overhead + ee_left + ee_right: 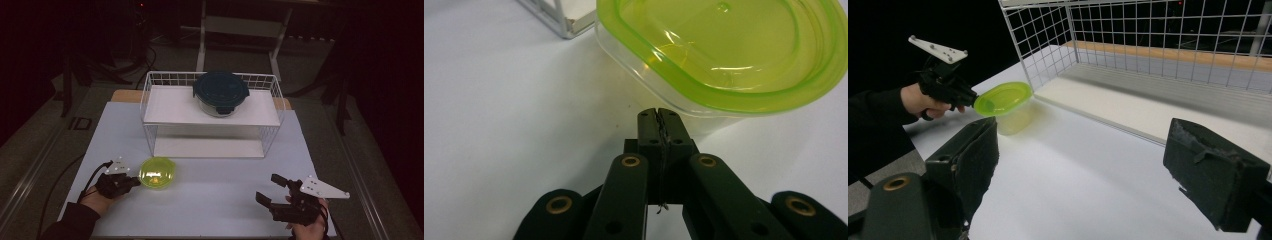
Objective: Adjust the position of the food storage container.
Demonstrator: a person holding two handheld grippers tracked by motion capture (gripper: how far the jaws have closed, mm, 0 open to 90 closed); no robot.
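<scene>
Container (157, 173) with lime-green lid sits on the white table (215, 200), front left, just ahead of the wire rack (210, 115), low and in easy reach, so the left gripper (134, 181) can come at it from the side. Left gripper's jaws are pressed fully together with nothing between them; in the left gripper view the closed tip (658, 116) sits right at the clear wall under the lid rim, touching or as good as, can't tell which. Looks like a nudge or push setup rather than a grasp, since shut jaws can't take the rim. Right gripper (270, 192) rests at the front right of the table, well apart from the container, jaws wide apart and empty; right gripper view shows both pads (973, 155) spread with bare table between, and the left hand (923, 102) and container (1003, 102) farther off. Probably parked ready to help. Rack's upper shelf already carries a second container with a dark lid (221, 92), clips shut; lower shelf (210, 147) is bare, likely the spot meant for the green one.
</scene>
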